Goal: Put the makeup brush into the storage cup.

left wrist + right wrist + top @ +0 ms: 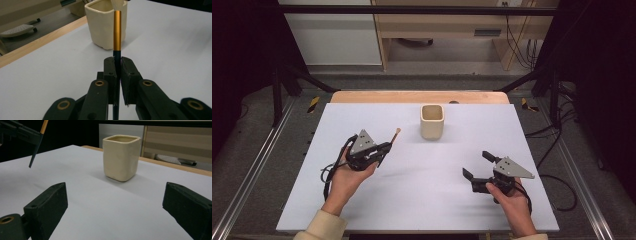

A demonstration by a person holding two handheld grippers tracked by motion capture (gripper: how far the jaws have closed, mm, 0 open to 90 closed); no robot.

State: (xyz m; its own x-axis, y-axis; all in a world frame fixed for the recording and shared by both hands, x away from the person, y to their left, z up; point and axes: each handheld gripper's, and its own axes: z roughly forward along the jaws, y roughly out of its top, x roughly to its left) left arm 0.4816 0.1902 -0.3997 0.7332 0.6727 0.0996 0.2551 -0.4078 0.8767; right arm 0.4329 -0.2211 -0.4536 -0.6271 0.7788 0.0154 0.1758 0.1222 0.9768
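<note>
Left gripper (117, 72) pinches a dark-handled, gold-ferruled brush (117, 32), long axis aimed at the cream square ceramic cup (432, 121) ahead; right gripper (477, 170) spread, empty.

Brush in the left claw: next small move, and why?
Probably carry the brush forward and right until it is over the cup, then lower it in. The left claw is already shut on the dark handle, the brush is off the table, and the cup stands open-topped and upright ahead. The right claw is open, holding nothing.
</note>
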